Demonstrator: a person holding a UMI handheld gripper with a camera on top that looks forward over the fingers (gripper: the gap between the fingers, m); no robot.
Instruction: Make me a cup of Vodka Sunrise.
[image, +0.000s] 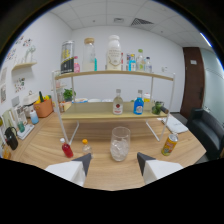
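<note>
Your gripper (114, 162) hangs over the wooden table (100, 172) with its jaws apart and nothing held; the clear glass (120, 143), with ice in it, stands at twelve o'clock just ahead of the gap between the fingers, untouched by either. At ten o'clock from the glass stand a small red bottle (66, 149) and a small orange-capped bottle (86, 146); at three o'clock leans a yellow can (169, 144). Beyond the glass rises a two-tier shelf (115, 111); its lower tier bears a clear bottle with a red label (118, 102) and a blue bottle (139, 103); taller bottles line the upper tier.
</note>
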